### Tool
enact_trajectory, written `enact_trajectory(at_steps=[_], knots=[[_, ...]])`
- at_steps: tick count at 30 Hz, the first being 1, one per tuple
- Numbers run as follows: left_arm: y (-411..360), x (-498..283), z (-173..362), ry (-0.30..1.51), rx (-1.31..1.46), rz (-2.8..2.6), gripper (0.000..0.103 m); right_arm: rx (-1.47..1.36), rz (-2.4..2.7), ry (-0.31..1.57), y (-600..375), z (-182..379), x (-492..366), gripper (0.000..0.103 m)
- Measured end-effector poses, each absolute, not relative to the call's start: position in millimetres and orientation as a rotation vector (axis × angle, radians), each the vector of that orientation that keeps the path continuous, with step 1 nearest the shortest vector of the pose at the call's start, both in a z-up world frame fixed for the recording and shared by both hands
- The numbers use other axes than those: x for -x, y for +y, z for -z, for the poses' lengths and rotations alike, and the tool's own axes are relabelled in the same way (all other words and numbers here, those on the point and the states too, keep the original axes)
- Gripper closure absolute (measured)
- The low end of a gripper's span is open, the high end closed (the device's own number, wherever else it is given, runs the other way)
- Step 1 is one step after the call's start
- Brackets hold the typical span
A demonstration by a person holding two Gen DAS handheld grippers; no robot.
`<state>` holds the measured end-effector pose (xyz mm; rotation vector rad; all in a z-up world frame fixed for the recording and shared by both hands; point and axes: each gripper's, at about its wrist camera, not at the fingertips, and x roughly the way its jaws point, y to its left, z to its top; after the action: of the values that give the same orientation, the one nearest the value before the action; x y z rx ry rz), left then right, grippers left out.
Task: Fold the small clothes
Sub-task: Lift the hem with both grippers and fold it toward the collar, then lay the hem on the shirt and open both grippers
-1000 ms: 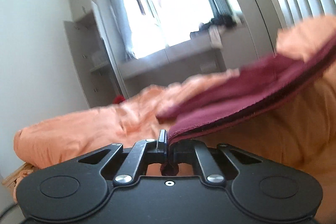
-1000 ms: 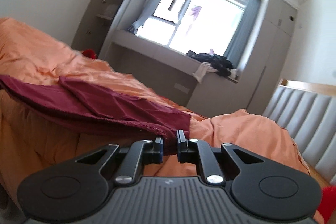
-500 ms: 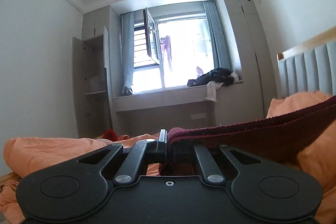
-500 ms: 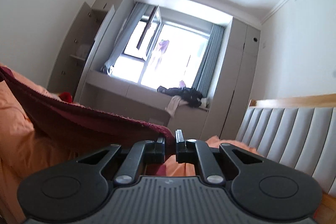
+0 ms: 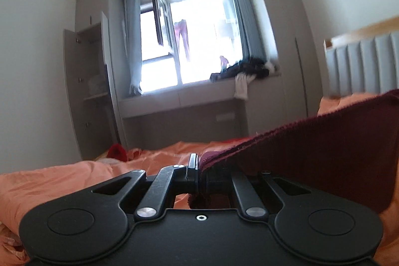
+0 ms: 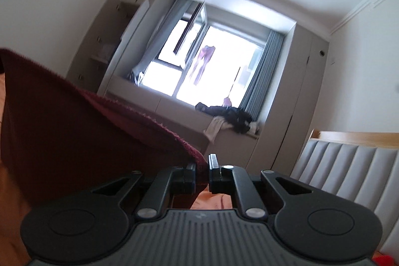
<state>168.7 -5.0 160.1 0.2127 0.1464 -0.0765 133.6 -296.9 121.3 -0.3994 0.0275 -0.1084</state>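
The left claw (image 5: 199,170) is clamped on a corner of the maroon cloth (image 5: 324,153), which stretches up and off to its right. The right claw (image 6: 202,172) pinches the other corner, the cloth (image 6: 87,141) spreading to its left. Orange bedding (image 5: 62,181) lies below both

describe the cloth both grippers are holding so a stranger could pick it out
Start at the orange bedding covering the bed. Stretched above it is the dark maroon cloth, pinched by the left gripper and the right gripper. Only it is maroon, with a fuzzy edge.
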Motion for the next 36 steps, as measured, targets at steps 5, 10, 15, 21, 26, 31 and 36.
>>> enact_trajectory(at_steps=[5, 10, 15, 21, 26, 31, 36], knots=[[-9.7, -250.8, -147.5, 0.216, -0.230, 0.089, 0.097, 0.478, 0.137, 0.113, -295.4, -94.8, -222.6, 0.093], [-11.6, -333.2, -117.1, 0.323, -0.291, 0.084, 0.097, 0.535, 0.114, 0.229, -291.1, -54.0, -300.3, 0.093], [-7.4, -396.0, -83.5, 0.442, -0.301, 0.079, 0.097, 0.523, 0.074, 0.314, -288.0, -19.7, -351.2, 0.092], [3.6, -436.9, -52.9, 0.556, -0.265, 0.066, 0.095, 0.476, 0.046, 0.375, -288.7, 7.6, -384.9, 0.092], [12.4, -454.2, -32.8, 0.642, -0.203, 0.071, 0.090, 0.449, 0.051, 0.406, -293.8, 21.2, -395.5, 0.079], [23.1, -458.6, -25.3, 0.683, -0.124, 0.053, 0.070, 0.382, 0.060, 0.415, -306.5, 22.5, -388.0, 0.048], [38.3, -447.3, -31.1, 0.666, -0.056, 0.022, 0.027, 0.347, 0.086, 0.393, -321.9, 16.8, -369.2, 0.019]])
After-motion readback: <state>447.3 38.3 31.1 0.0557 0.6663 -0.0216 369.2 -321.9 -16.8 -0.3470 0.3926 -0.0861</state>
